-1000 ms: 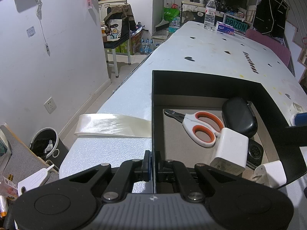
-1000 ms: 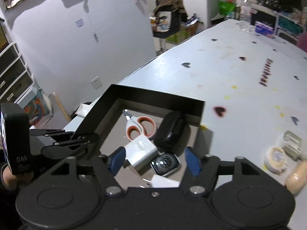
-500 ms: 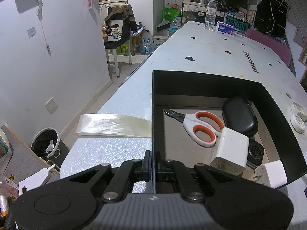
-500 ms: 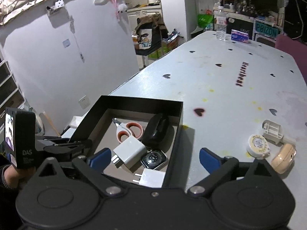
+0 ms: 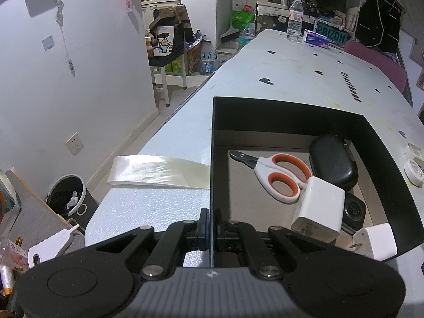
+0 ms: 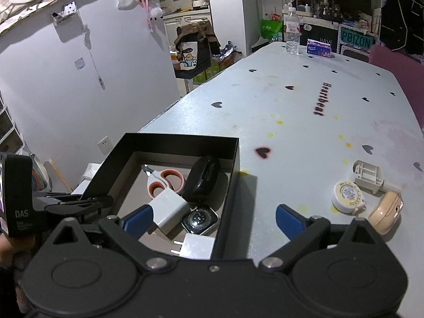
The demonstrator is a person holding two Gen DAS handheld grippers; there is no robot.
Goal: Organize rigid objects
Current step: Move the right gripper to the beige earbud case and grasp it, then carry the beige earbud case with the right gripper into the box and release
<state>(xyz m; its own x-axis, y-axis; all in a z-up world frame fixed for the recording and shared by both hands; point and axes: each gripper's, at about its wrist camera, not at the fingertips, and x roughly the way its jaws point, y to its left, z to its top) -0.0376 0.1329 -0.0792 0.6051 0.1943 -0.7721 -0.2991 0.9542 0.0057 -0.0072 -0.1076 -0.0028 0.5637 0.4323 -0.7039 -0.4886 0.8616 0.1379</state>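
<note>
A black open box (image 5: 291, 111) (image 6: 172, 139) sits at the table's near left corner. It holds orange-handled scissors (image 5: 278, 176) (image 6: 164, 179), a black case (image 5: 332, 163) (image 6: 202, 177), a white charger (image 5: 319, 213) (image 6: 169, 210), a smartwatch (image 6: 200, 220) and a second white plug (image 5: 376, 241) (image 6: 196, 245). My left gripper (image 5: 211, 225) is shut on the box's near-left wall. My right gripper (image 6: 212, 218) is open and empty above the box's right wall. A round tape measure (image 6: 348, 193), a white plastic holder (image 6: 368, 175) and a beige case (image 6: 387, 210) lie to its right.
A strip of clear tape (image 5: 159, 172) lies across the table's left edge. A water bottle (image 6: 291, 33) and a tissue pack (image 6: 319, 47) stand at the far end. A bin (image 5: 69, 198) stands on the floor to the left.
My right gripper has opened wide and drawn back and to the right, out of the box. The left gripper has kept its hold on the box wall.
</note>
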